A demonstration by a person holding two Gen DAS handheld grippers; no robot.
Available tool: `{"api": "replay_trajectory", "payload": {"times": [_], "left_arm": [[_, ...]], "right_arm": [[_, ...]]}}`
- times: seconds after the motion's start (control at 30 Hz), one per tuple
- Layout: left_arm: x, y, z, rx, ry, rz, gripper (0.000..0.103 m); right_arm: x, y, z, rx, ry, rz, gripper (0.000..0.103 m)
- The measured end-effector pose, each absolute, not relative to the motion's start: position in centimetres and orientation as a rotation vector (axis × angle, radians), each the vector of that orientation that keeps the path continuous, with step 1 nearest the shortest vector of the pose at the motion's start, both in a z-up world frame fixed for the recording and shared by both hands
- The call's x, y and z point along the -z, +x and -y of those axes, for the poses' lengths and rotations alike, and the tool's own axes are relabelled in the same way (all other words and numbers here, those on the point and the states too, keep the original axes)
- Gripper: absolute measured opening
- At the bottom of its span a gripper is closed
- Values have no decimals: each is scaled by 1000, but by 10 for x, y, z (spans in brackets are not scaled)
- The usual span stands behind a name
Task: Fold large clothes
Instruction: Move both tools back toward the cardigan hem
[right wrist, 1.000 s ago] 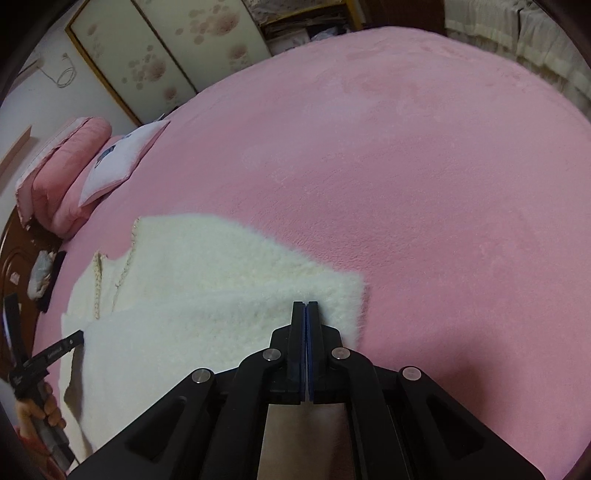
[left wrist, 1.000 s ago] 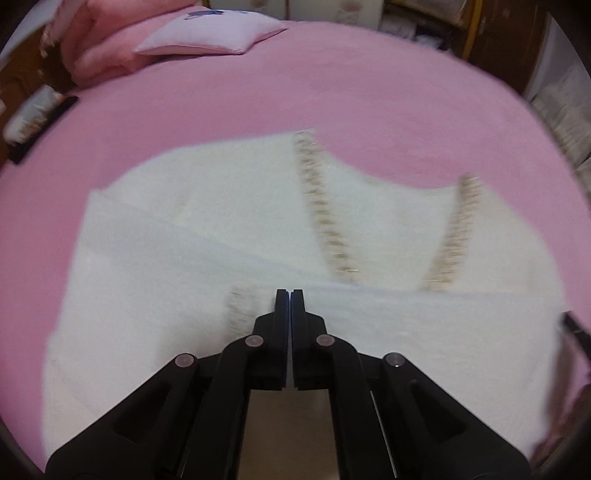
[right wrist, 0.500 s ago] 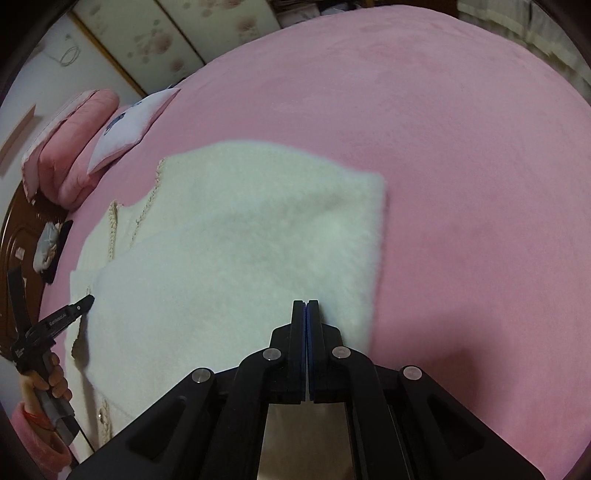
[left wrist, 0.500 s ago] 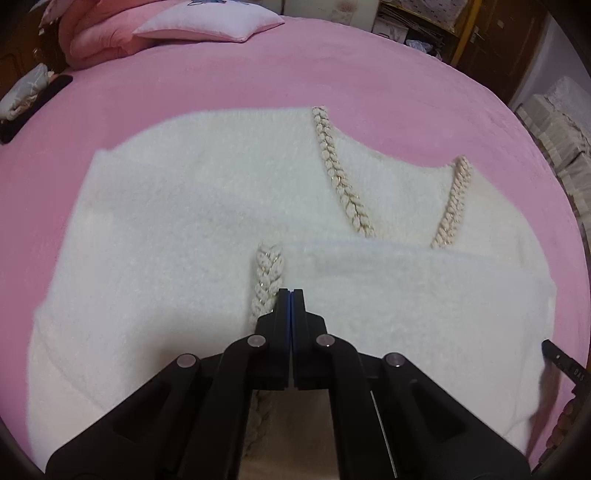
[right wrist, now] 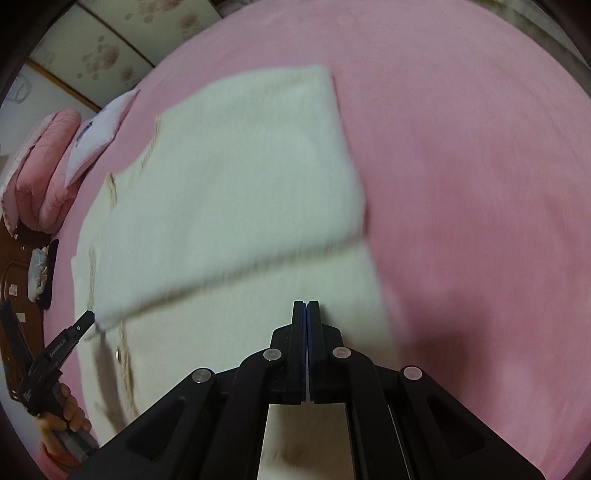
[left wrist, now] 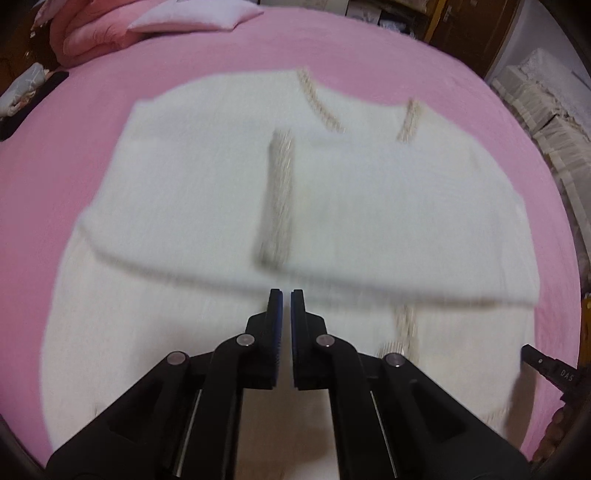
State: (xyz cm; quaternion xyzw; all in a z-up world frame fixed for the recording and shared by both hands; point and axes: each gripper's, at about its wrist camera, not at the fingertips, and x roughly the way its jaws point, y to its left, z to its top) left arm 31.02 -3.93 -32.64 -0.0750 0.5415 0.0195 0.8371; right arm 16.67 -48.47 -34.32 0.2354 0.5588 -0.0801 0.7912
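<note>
A fuzzy white cardigan [left wrist: 207, 192] with braided beige trim [left wrist: 279, 192] lies on the pink bed [left wrist: 369, 51]. Its lower part is folded up over the chest, and the fold's hem edge runs across just beyond my fingertips. My left gripper [left wrist: 286, 295] hovers just behind that edge, its jaws a narrow slit apart and holding nothing. In the right wrist view the cardigan [right wrist: 236, 177] shows the same fold. My right gripper [right wrist: 306, 304] is shut and empty over the lower layer. The left gripper also shows in the right wrist view [right wrist: 83, 323] at the fold's left corner.
A white pillow [left wrist: 192, 18] and a rolled pink quilt [left wrist: 88, 26] lie at the head of the bed. A dark object [left wrist: 33, 99] lies at the left edge. Stacked linens [left wrist: 546, 107] and wooden furniture stand to the right.
Both grippers carried the cardigan's hem forward over the chest, let it go and drew back. The left jaws have parted slightly. The folded edge now lies ahead of both fingertips.
</note>
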Motion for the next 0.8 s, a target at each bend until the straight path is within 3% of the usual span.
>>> {"api": "replay_trajectory", "payload": {"times": [0.4, 0.63, 0.73, 0.8], "left_arm": [[336, 148, 28, 6, -81, -1370, 0], [336, 89, 27, -31, -109, -1371, 1], [333, 67, 24, -62, -136, -1367, 1], [328, 52, 22, -84, -146, -1363, 1]], "right_arm": [[344, 47, 388, 267, 600, -1247, 2], [352, -38, 368, 200, 506, -1282, 4], [345, -66, 373, 176, 527, -1295, 8], [340, -87, 372, 159, 529, -1297, 19]]}}
